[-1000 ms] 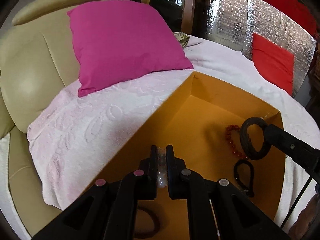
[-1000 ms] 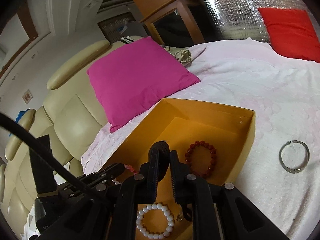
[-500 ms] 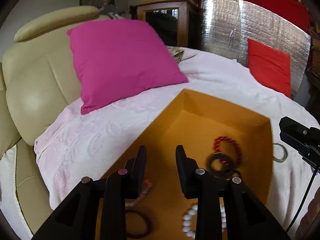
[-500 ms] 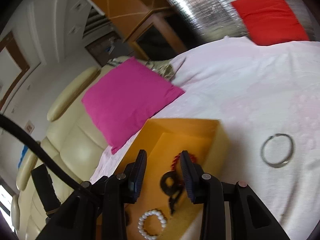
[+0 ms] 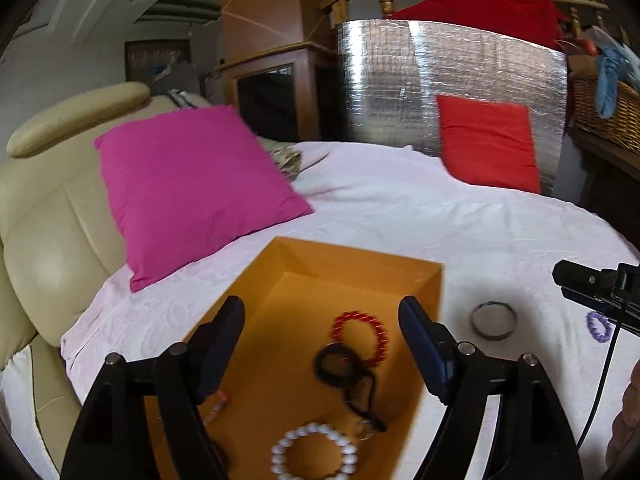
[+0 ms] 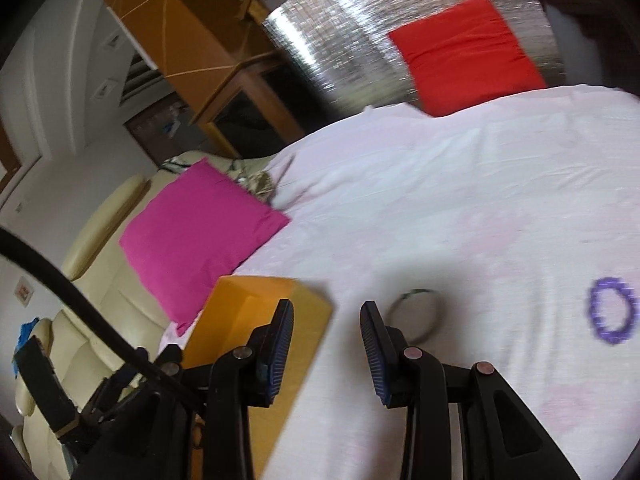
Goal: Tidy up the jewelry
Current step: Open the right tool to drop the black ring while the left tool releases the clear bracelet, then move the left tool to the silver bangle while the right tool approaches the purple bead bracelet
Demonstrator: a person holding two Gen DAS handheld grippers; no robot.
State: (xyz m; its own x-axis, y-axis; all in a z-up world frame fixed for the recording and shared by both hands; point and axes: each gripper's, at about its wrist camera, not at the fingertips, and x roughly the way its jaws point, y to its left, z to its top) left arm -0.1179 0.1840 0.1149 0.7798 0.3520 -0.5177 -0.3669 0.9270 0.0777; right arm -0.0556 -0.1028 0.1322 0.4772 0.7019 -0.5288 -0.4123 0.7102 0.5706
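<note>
An open orange box [image 5: 352, 268] lies on a white blanket. Inside it are a red bead bracelet [image 5: 360, 338], a black bracelet with cord [image 5: 340, 368], a white bead bracelet [image 5: 314, 456] and a pinkish one [image 5: 218, 402]. My left gripper [image 5: 322, 326] is wide open and empty above the box. A silver bangle [image 5: 493, 319] and a purple bead bracelet [image 5: 599, 325] lie on the blanket to the right. In the right wrist view my right gripper [image 6: 326, 322] is open and empty, near the box [image 6: 256, 312], with the bangle [image 6: 416, 314] just beyond its right finger and the purple bracelet [image 6: 611, 316] further right.
A magenta cushion [image 5: 192, 184] leans on the cream sofa back [image 5: 48, 220] at the left. A red cushion [image 5: 488, 144] rests against a silver foil panel [image 5: 440, 80] at the back. A wicker basket [image 5: 600, 108] stands at the far right.
Both grippers opened and drew back from the box. The left let go of the white bead bracelet, the right of the black bracelet. The right swung right toward the bangle.
</note>
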